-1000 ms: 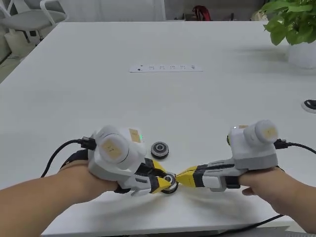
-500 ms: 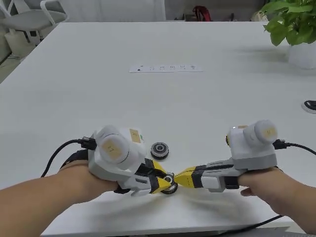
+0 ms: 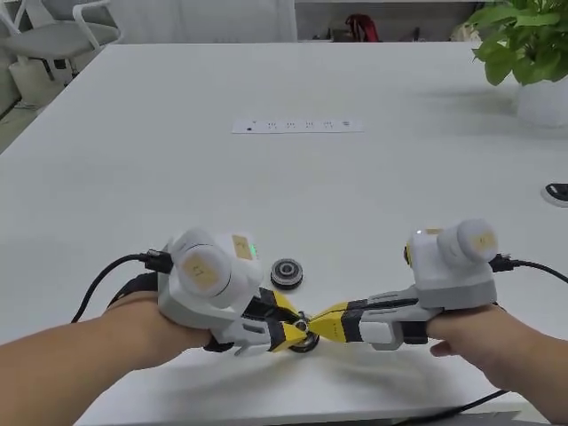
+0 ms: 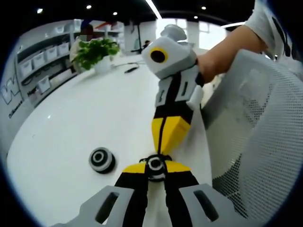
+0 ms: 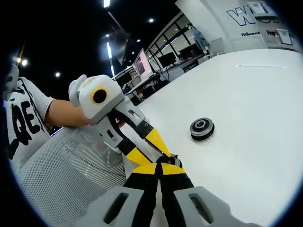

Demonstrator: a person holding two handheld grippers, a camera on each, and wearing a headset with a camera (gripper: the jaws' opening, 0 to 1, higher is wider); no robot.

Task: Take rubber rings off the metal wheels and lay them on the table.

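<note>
Down at the near edge of the white table, nose to nose. Grips a small metal wheel in the left gripper, yellow tips pinching it from both sides. Hard to say whether held just off the tabletop or resting on it. Meets it head-on with the right gripper, pressed together into a narrow point right against the wheel's rim. From the right gripper view, much the same: closed up with barely a sliver between, touching a dark bit of the wheel at the very tips. Cannot tell whether any of the black rubber ring is caught in there.

Just beyond the meeting point, a second wheel lying flat on the table, apart from both grippers, dark band round its outside and a pale face within.

Farther up the table, well away from the action, a white power strip. Off at the far right corner, a leafy green plant in a white pot. Past the far left corner, a pale office chair. Close behind the table edge in the left gripper view, a white mesh chair back. Trailing from the left gripper's body, a black cable.
</note>
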